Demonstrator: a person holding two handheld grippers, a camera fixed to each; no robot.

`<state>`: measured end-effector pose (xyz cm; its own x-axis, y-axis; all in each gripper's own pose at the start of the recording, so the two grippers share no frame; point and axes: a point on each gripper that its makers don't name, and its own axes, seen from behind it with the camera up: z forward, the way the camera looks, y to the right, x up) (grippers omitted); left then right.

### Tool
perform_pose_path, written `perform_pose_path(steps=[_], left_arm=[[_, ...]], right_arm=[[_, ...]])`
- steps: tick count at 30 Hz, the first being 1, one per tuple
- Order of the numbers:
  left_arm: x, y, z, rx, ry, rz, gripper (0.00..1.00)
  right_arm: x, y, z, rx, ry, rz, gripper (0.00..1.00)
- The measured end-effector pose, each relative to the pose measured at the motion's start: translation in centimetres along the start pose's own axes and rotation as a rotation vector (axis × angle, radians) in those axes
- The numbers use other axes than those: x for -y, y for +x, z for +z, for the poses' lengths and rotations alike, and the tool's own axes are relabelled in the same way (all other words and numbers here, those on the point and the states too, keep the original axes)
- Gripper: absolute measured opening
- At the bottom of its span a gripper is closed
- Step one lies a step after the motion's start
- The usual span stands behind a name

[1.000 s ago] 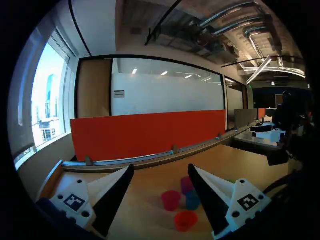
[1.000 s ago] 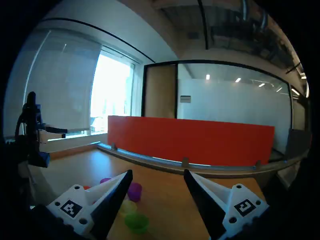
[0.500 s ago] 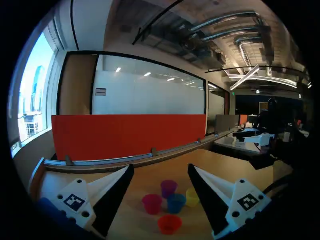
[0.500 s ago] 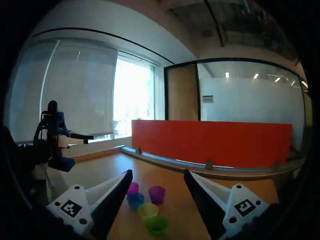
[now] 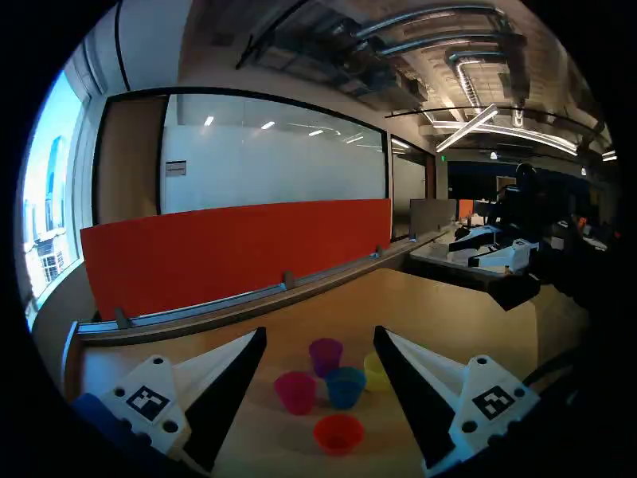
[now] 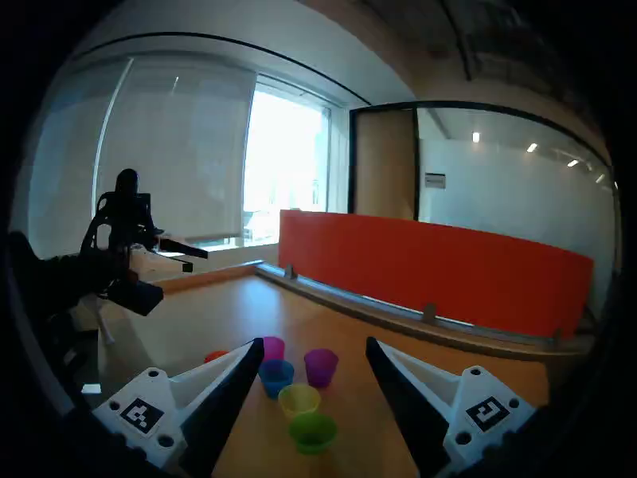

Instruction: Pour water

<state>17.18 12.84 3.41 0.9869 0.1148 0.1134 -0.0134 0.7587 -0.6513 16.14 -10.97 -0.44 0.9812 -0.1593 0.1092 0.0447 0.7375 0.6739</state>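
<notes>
1. Hovering over the wooden table (image 5: 462, 311), the left gripper (image 5: 317, 330) has its jaws wide apart and holds nothing.
2. Right gripper (image 6: 313, 341) is also spread wide and empty.
3. Cups sit clustered on the table ahead of both grippers: purple cup (image 5: 326, 353), pink cup (image 5: 295, 390), blue cup (image 5: 345, 385) and yellow cup (image 5: 374, 370) close together, red cup (image 5: 338, 432) nearest in the left gripper view.
4. Green cup (image 6: 312, 430) sits just beside the yellow cup, nearest in the right gripper view.
5. Orange divider (image 5: 231, 247) runs along the table's far edge.
</notes>
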Motion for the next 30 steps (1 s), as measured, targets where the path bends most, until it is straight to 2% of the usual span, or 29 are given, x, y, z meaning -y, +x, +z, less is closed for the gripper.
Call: perform_pose_path(steps=[8,15,30], left_arm=[[-0.5,-1.2,1.0,0.074,-0.061,0.049,1.0],[-1.9,-2.4,1.7,0.124,-0.124,0.102,1.0],[-2.2,-4.9,3.7,0.241,-0.171,0.144,1.0]], right_arm=[[0.6,-0.4,0.1,0.044,0.05,-0.022,0.99],[0.2,-1.1,0.1,0.072,0.06,-0.027,0.99],[-0.1,-3.9,0.3,0.159,0.08,-0.051,0.99]])
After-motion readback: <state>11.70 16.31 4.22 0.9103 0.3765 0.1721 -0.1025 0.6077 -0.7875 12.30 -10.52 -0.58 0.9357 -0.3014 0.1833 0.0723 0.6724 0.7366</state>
